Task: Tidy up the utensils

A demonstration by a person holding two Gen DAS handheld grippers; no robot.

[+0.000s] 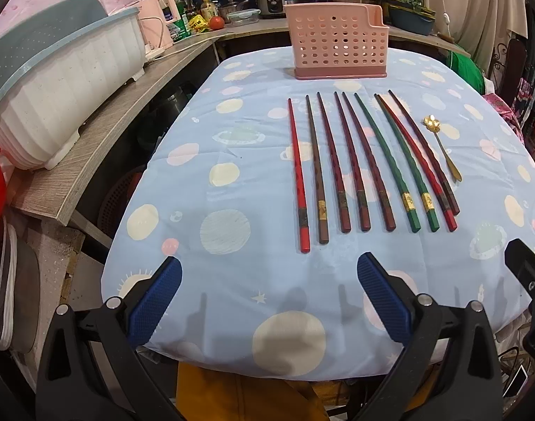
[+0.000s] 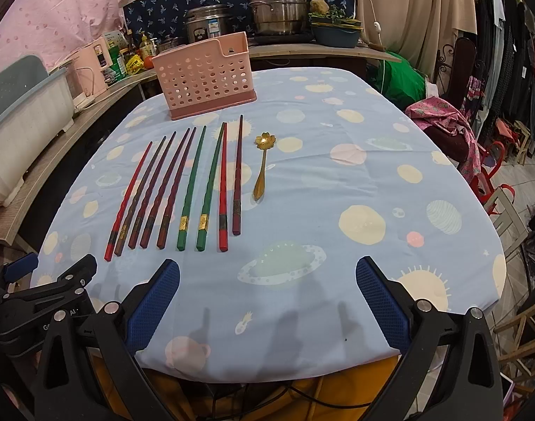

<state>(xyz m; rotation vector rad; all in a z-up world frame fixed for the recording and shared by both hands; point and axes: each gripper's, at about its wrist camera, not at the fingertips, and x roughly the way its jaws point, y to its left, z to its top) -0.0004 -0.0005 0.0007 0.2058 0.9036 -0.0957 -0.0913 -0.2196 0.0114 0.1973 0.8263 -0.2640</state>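
While both our tongs, left gripper (image 1: 269, 301) & right gripper (image 2: 267, 303), hang wide open w/ nothing in them, no job is done yet. All nine chopsticks (image 1: 369, 165) & the gold spoon (image 1: 441, 147) lie in a row on the blue planet tablecloth (image 1: 232, 182). We see the pink holder (image 1: 337, 47) behind them. Pots (image 2: 278, 7) sit at the back.

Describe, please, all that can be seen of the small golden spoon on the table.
The golden spoon looks like shiny metal. Its bowl is shaped like a flower with petals, and its thin handle widens toward the near end. It lies flat on the blue patterned tablecloth, bowl pointing toward the pink perforated holder, just right of the row of chopsticks, apart from them. Nothing holds it; it touches only the cloth.
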